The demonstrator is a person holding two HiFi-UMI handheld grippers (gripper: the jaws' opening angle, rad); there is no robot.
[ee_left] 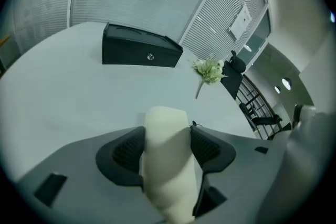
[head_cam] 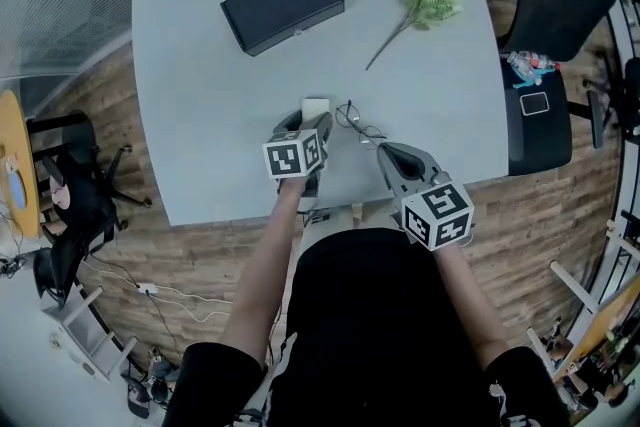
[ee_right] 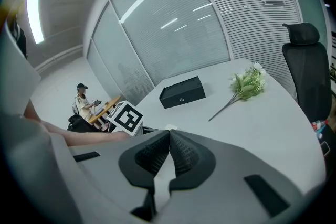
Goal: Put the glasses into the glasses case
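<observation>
Left gripper [ee_left: 167, 134] clamped a cream block [ee_left: 165, 176]; right gripper [ee_right: 169, 136] jaws met, empty. Only the head view showed the glasses [head_cam: 358, 123] clearly.

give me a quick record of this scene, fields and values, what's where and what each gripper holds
table: pale grey
case: black, closed, far left part of table
flowers: far right part of table
glasses: lying on table near its near edge, between the grippers
left gripper: jaws shut on cream object
cream object: pale, soft-looking, kind unclear
right gripper: jaws together, nothing seen between them
progress: glasses not yet in case
</observation>
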